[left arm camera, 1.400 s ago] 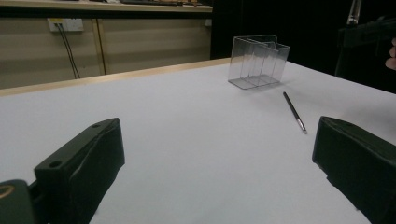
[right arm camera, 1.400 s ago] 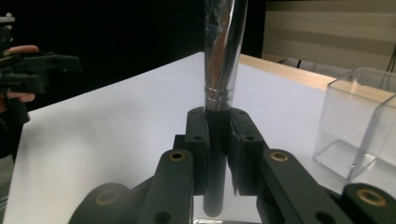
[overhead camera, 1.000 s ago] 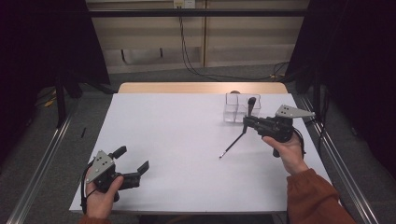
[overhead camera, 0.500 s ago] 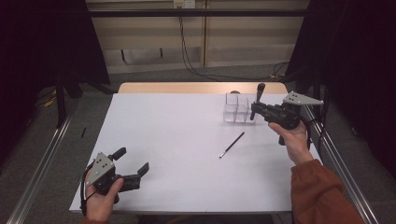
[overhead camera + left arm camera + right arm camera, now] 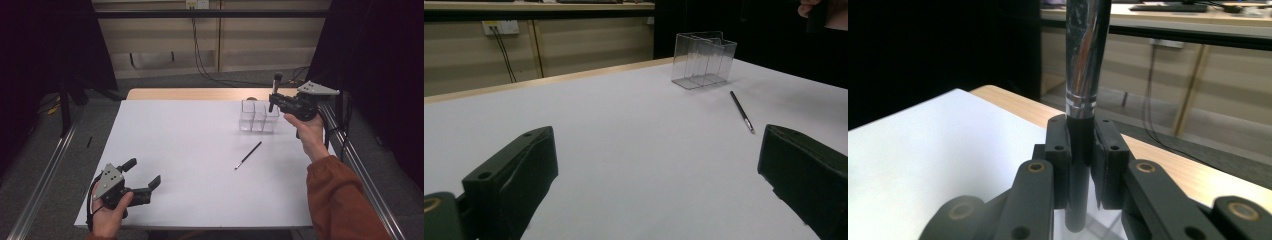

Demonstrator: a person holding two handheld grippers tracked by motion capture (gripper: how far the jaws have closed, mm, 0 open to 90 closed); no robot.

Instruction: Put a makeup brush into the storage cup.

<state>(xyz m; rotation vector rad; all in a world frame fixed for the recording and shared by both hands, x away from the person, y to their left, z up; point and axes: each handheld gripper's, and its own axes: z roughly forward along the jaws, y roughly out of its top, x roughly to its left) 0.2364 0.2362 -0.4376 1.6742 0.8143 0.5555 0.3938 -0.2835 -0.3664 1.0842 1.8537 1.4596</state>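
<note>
**Brush upright over the clear organizer**

My right gripper (image 5: 274,101) clamps a makeup brush (image 5: 1082,75), glossy metal ferrule over black handle, held upright above the clear plastic organizer (image 5: 257,116). My left gripper (image 5: 142,179) rests wide open, empty.

The top of the brush (image 5: 1087,55) is cut off by the upper edge of the right gripper view, and its lower end is hidden between the pads. In the left gripper view, the thin brush (image 5: 742,111) beside the clear box (image 5: 704,60) is too small for its tip to be made out.
</note>
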